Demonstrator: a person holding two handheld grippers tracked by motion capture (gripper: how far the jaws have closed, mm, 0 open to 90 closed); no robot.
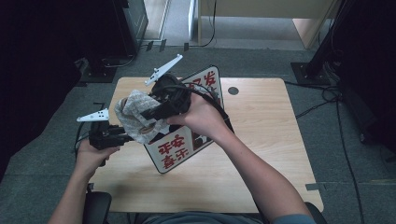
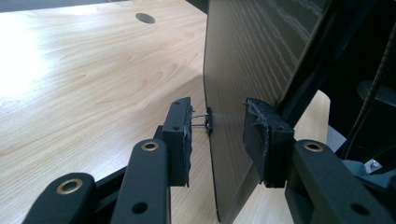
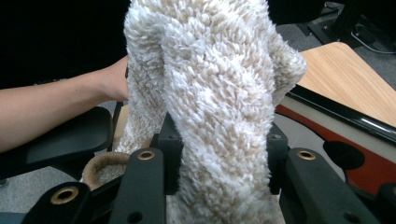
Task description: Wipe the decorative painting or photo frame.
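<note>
Looking down in the high view, a person stands a white sign board with red characters on edge on the wooden table, tilted and reaching from the near left toward the far middle. The left gripper meets the board's left edge; the right gripper hangs just above that edge, carrying a fluffy cream cloth bunched against the board's upper left part. Judged from this, the step in hand is wiping the board while the other hand steadies it.

Left gripper view: the board's grey wood-grain back rises on edge between the two black jaws of the left gripper. The jaws stand partly apart. The left pad sits clear of the panel beside a small metal clip on its edge; whether the right pad touches the panel cannot be told.

Right gripper view: the right gripper is clamped on a thick fold of the cloth, which bulges above the jaws. The red-and-white face of the board lies to the right, the table beyond it.

The next move probably calls for pressing the cloth flat on the printed face and drawing it across, with the board firmly braced.
</note>
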